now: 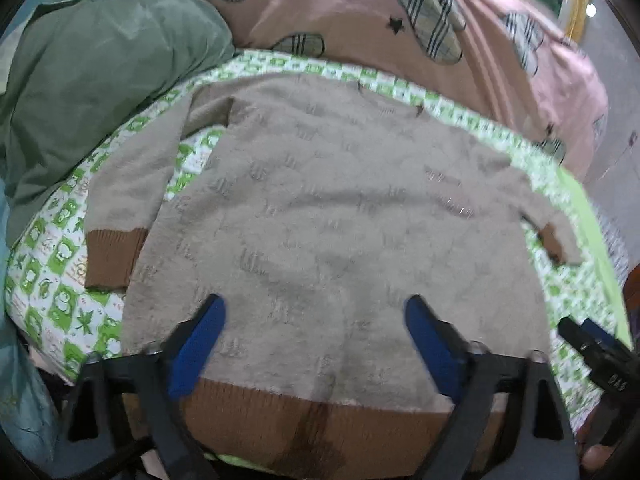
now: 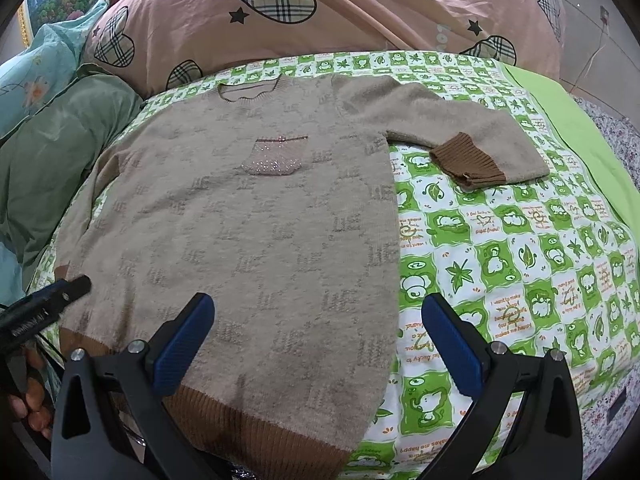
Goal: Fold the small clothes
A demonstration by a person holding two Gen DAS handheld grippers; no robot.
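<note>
Left gripper (jaws apart) seemingly over sweater, holding nothing

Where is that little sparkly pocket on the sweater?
In the right wrist view the pocket sits on the sweater's chest, just below the neckline, left of the folded-in sleeve with the brown cuff.

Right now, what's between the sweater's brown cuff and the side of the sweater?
In the right wrist view, only green-and-white bedsheet shows between the brown cuff and the sweater body.
</note>
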